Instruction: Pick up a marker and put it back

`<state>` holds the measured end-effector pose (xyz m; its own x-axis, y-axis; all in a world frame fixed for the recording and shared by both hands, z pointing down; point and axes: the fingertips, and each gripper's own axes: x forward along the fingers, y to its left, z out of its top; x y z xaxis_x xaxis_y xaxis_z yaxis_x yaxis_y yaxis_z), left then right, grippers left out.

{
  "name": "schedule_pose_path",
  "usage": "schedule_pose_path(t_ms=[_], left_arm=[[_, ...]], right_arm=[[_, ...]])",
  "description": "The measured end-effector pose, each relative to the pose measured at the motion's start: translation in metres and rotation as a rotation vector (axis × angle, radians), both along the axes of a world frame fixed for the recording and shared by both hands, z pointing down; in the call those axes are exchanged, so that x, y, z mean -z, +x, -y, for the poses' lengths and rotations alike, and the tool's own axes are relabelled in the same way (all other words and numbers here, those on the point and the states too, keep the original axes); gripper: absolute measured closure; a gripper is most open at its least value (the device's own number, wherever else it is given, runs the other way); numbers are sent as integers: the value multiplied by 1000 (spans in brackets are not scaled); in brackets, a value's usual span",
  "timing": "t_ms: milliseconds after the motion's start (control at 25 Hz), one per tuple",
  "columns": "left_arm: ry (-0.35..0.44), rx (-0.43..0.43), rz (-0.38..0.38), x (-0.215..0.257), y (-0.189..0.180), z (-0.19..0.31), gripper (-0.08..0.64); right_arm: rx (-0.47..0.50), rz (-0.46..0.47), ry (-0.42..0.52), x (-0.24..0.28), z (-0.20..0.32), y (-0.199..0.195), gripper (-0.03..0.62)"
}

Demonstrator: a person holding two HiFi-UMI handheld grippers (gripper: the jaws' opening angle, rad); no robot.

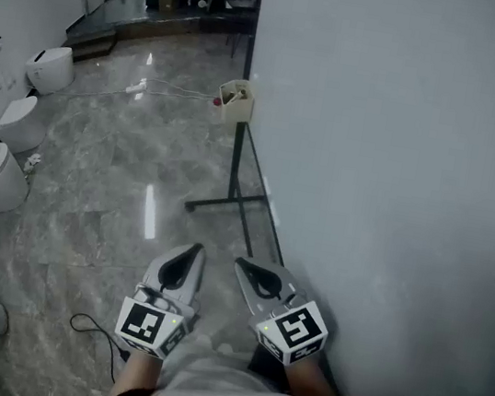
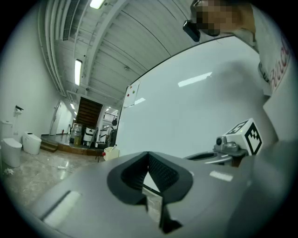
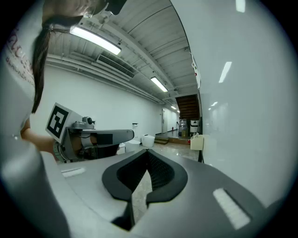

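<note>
Two shut, empty: L gripper (image 1: 194,249) & R gripper (image 1: 240,262), by whiteboard (image 1: 401,170).

The room is being lit brightly by ceiling strip lights (image 3: 95,41); glare is being thrown off the polished floor (image 1: 148,209); gripper views are being warped at the edges.

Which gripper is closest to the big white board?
The right gripper, right beside the whiteboard; the left gripper is farther out over the floor.
</note>
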<state>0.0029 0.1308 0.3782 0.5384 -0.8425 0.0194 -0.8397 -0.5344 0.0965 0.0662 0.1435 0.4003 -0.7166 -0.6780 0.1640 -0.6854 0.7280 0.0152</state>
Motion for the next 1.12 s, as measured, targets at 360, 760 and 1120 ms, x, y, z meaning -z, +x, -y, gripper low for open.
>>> schedule_pose_path(t_ms=[360, 760, 1120], left_arm=[[47, 12, -25, 1, 4, 1, 560], [37, 21, -30, -6, -3, 10, 560], [24, -17, -27, -11, -15, 70, 560]], right_arm=[[15, 2, -23, 1, -3, 2, 592], [29, 17, -23, -6, 4, -6, 591], [-37, 22, -22, -9, 70, -13, 591]])
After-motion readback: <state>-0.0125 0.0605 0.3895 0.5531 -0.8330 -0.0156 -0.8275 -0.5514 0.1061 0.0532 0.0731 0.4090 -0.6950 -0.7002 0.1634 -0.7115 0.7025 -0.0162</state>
